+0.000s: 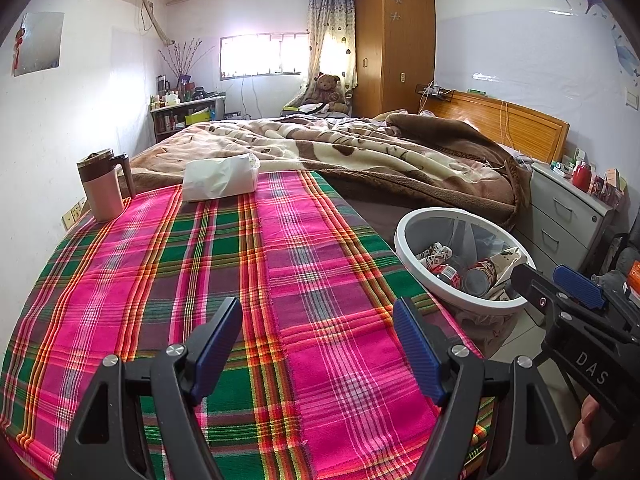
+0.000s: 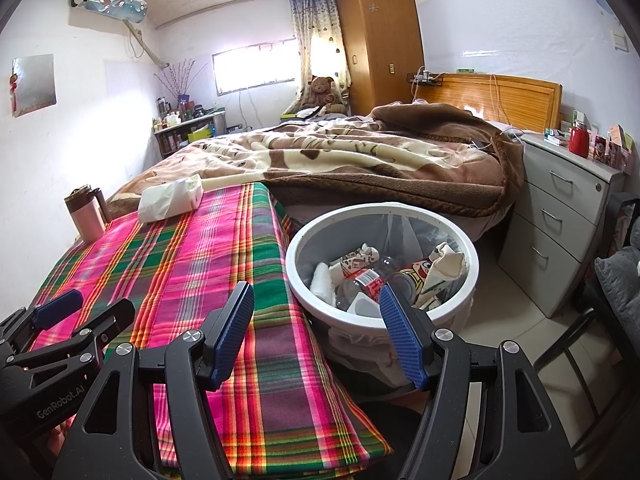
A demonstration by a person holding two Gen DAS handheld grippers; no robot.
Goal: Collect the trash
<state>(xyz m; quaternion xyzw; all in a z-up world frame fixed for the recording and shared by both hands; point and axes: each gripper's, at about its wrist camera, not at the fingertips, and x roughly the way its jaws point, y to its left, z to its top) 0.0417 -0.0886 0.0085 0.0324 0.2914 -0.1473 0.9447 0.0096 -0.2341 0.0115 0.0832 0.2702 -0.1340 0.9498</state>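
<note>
Fingers of left gripper (image 1: pixel 318 354) and right gripper (image 2: pixel 318 336) spread wide, both empty – plaid tabletop (image 1: pixel 240 264) beneath, trash-filled white bin (image 2: pixel 384 312) just beside it.

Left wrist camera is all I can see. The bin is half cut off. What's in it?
Observer: In the right wrist view the whole trash bin shows. A clear plastic bottle with a red label lies in it, among crumpled paper.
Operator: Is there anything white and fluffy in there?
Observer: Yes, a white wad of tissue lies against the bin's left wall, hidden from your view.
Operator: Is the right gripper holding trash?
Observer: No. The right gripper is open and empty, hanging over the table edge and the bin's near rim.
</note>
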